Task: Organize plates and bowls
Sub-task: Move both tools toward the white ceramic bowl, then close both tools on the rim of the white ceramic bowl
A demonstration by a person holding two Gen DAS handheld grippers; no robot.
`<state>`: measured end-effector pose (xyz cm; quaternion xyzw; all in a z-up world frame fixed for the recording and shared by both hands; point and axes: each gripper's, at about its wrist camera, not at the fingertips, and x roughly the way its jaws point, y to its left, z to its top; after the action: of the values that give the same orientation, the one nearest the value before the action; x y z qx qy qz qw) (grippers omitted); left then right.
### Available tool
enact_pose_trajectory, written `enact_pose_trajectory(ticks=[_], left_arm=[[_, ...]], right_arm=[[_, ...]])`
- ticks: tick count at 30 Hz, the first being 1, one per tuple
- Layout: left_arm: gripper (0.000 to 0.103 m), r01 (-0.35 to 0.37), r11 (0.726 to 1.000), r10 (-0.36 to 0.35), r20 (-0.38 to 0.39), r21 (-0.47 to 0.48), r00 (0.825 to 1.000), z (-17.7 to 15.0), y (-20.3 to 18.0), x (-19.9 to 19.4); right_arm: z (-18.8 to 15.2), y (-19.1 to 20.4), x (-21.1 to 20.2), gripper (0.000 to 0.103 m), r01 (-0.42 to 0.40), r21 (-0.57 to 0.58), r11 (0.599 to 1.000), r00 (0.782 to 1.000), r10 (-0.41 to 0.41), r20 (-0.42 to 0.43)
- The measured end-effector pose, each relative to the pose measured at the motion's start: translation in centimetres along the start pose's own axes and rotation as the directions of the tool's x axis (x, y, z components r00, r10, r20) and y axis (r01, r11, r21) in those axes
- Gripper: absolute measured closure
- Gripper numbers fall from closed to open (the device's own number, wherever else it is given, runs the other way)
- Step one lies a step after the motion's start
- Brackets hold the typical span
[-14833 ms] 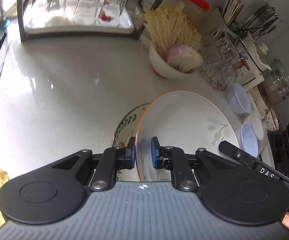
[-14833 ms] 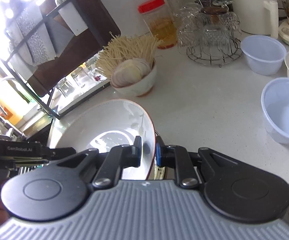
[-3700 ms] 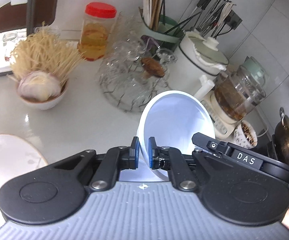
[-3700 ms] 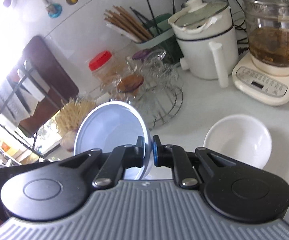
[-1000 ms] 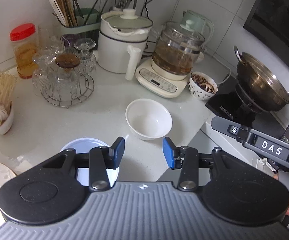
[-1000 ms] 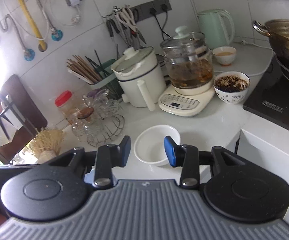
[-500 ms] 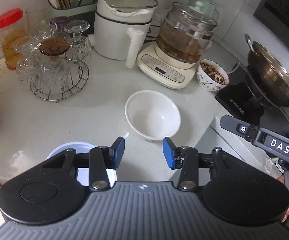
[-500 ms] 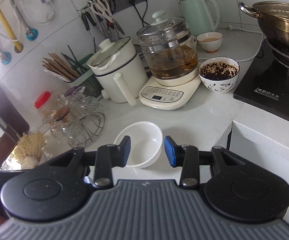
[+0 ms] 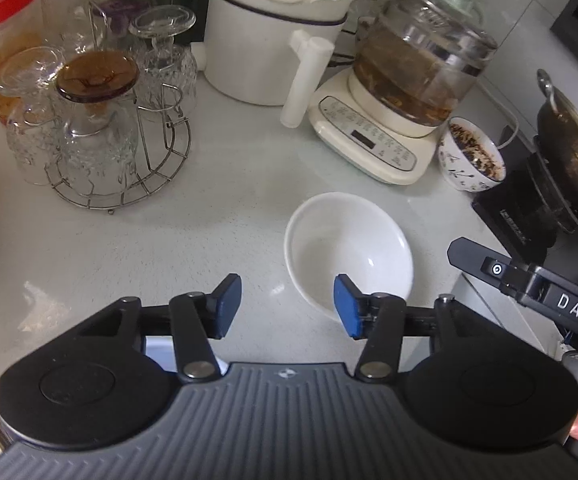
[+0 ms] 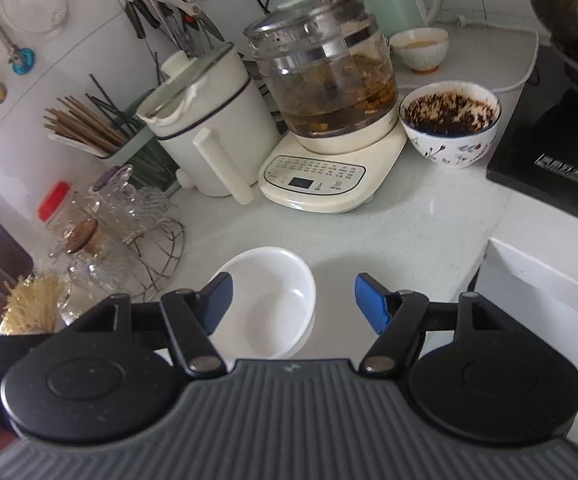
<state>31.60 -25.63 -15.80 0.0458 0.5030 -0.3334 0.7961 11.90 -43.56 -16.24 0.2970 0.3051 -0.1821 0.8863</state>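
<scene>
The left claw (image 9: 287, 306) hangs over the white tabletop (image 9: 193, 216) with its jaws wide and opening, nothing between the blue pads; the near rim of the empty white bowl (image 9: 349, 248) lies just beyond its right-side pad. The right claw (image 10: 293, 304) also stands wide and is opening, with nothing gripped: in its view the white bowl (image 10: 267, 300) sits under and beyond its left-side pad, partly hidden by the claw's body. The bowl rests upright on the tabletop, near the front edge, in front of a cream kettle base (image 10: 329, 176) carrying a glass kettle (image 10: 325, 76) of brownish liquid. A patterned bowl (image 10: 451, 124) with dark contents stands to the right of that base. Left of the white bowl, a wire rack (image 9: 129, 168) holds upturned glasses. A white pot (image 9: 273, 36) with a handle stands behind.
</scene>
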Motion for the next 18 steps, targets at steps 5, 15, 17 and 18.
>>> enact_pose_trajectory(ticks=[5,15,17,18], left_arm=[[0.046,0.0,0.999,-0.001,-0.032,-0.042,0.999,1.1,1.0,2.1],[0.046,-0.001,0.998,-0.002,-0.058,-0.061,0.998,1.9,1.9,4.6],[0.046,0.007,0.997,-0.012,-0.066,-0.073,0.998,1.8,2.1,4.8],[0.046,0.013,0.997,-0.018,-0.067,-0.076,0.998,1.8,2.2,5.0]], right_arm=[[0.6,-0.7,2.8,0.033,0.009,0.033,0.999,0.999,-0.007,-0.042],[1.0,-0.9,5.9,0.047,-0.01,0.04,0.999,0.995,0.014,-0.099],[1.0,-0.7,6.3,0.053,-0.014,0.041,0.999,0.994,0.018,-0.108],[1.0,-0.7,6.5,0.054,-0.014,0.041,0.999,0.994,0.019,-0.111]])
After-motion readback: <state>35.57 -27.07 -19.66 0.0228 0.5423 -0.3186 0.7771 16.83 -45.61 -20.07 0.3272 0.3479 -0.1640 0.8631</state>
